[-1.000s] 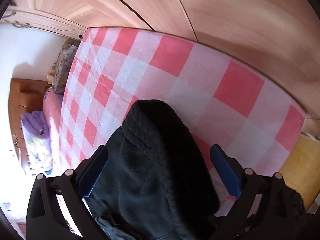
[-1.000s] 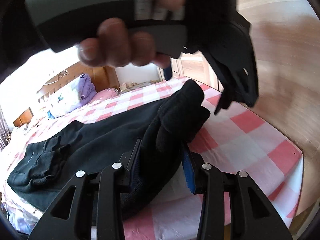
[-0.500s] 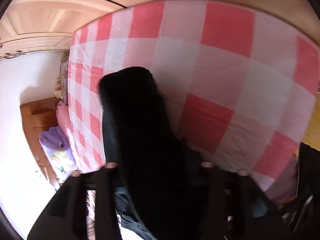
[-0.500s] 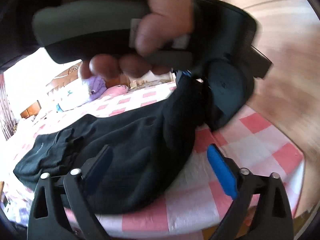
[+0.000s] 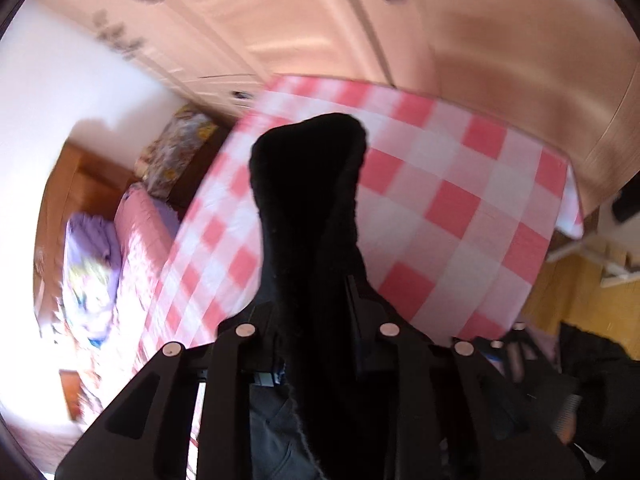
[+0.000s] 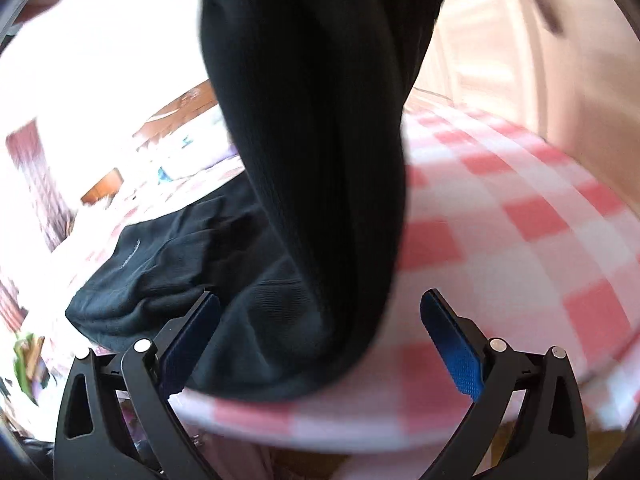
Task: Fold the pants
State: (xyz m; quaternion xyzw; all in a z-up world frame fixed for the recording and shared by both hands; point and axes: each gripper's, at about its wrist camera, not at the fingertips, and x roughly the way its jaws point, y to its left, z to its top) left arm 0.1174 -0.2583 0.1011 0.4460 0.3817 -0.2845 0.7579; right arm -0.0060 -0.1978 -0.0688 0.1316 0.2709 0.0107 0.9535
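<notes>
The black pants (image 5: 308,208) rise as a narrow leg end between the jaws of my left gripper (image 5: 312,300), which are closing and pinch the cloth, lifted above the pink checked bed (image 5: 460,208). In the right wrist view that leg hangs down from the top as a dark column (image 6: 320,120), while the rest of the pants (image 6: 160,264) lies crumpled on the bed (image 6: 520,240). My right gripper (image 6: 320,320) is open at the bed's near edge. Its blue pads (image 6: 452,344) stand wide on either side of the cloth without pressing it.
A pale wooden wardrobe (image 5: 360,32) runs along the bed's far side. A wooden headboard (image 5: 60,184) with purple and floral pillows (image 5: 92,256) lies at the left. A yellow floor (image 5: 560,292) shows past the bed's right corner.
My left gripper shut on the pants leg and lifted it well above the bed. My right gripper let go of the leg, opened wide and shifted sideways along the bed's edge.
</notes>
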